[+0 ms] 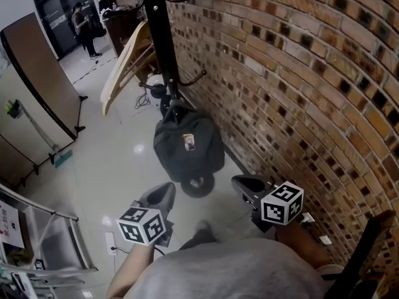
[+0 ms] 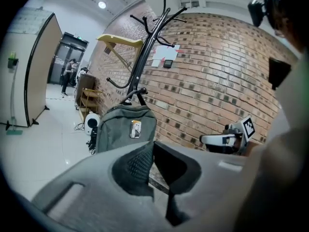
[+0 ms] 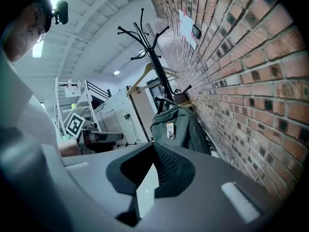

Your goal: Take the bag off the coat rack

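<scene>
A dark grey-green backpack (image 1: pixel 187 145) with a small tag on its front hangs by its strap from a low hook of the black coat rack (image 1: pixel 161 42), close to the brick wall. Both grippers are held short of it and apart from it. My left gripper (image 1: pixel 163 195) is shut and empty, pointing at the bag from the lower left. My right gripper (image 1: pixel 243 182) is shut and empty too, at the lower right beside the wall. The left gripper view shows the backpack (image 2: pixel 123 127) under the rack (image 2: pixel 145 57). In the right gripper view the backpack (image 3: pixel 176 129) hangs straight ahead.
A wooden hanger (image 1: pixel 128 58) hangs on the rack above the bag. The brick wall (image 1: pixel 299 73) runs along the right. A brown partition board (image 1: pixel 37 73) stands at the left and a metal rack (image 1: pixel 43 242) at the lower left. A person (image 1: pixel 84 27) stands far back.
</scene>
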